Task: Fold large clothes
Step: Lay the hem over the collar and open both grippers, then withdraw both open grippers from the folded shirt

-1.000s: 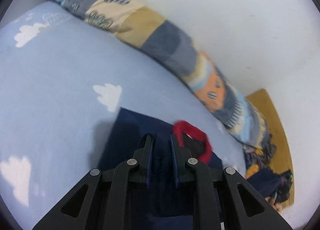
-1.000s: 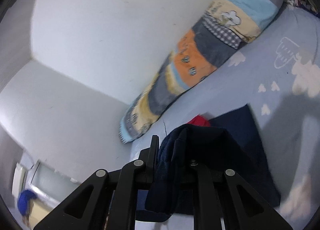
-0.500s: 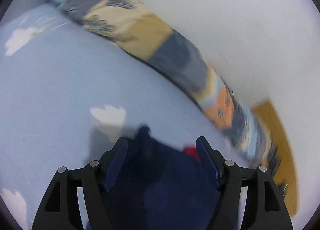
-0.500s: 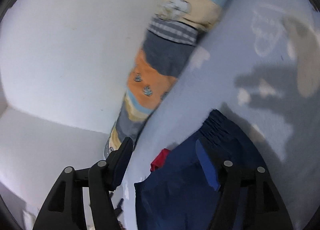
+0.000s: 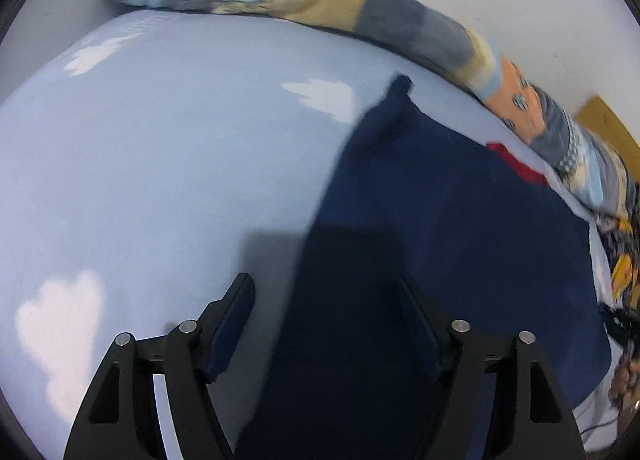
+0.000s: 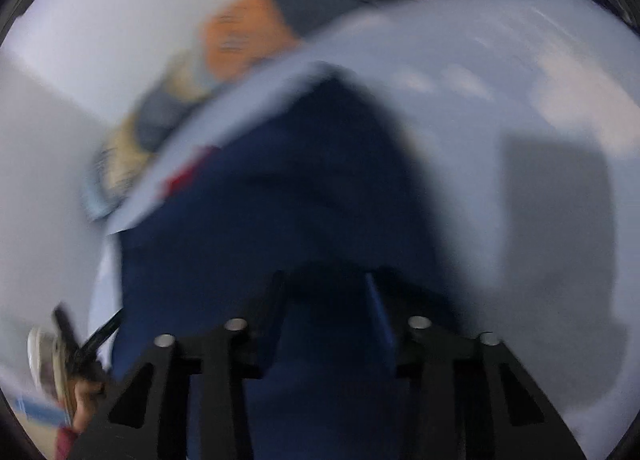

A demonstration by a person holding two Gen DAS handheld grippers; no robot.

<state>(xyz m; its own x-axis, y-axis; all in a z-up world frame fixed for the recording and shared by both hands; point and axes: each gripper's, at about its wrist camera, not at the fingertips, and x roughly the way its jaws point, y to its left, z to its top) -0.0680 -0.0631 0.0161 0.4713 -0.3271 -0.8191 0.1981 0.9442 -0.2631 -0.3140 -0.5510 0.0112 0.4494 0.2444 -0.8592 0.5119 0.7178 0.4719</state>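
A dark navy garment (image 5: 452, 227) lies spread on the light blue bed sheet (image 5: 168, 163), with a red bit (image 5: 516, 165) at its far edge. One corner of it sticks up at the back. My left gripper (image 5: 326, 292) is open and empty, above the garment's near left edge. In the blurred right wrist view the same garment (image 6: 280, 195) fills the middle, and my right gripper (image 6: 326, 292) is open and empty just above it.
A long patchwork bolster (image 5: 360, 15) runs along the white wall at the bed's far side; it also shows in the right wrist view (image 6: 240, 39). A pile of other clothes (image 5: 620, 260) lies at the right. The sheet has white cloud prints.
Both grippers were shut on the navy garment a second ago; they have opened and let it drop. The garment now lies on the bed and both grippers have drawn back.
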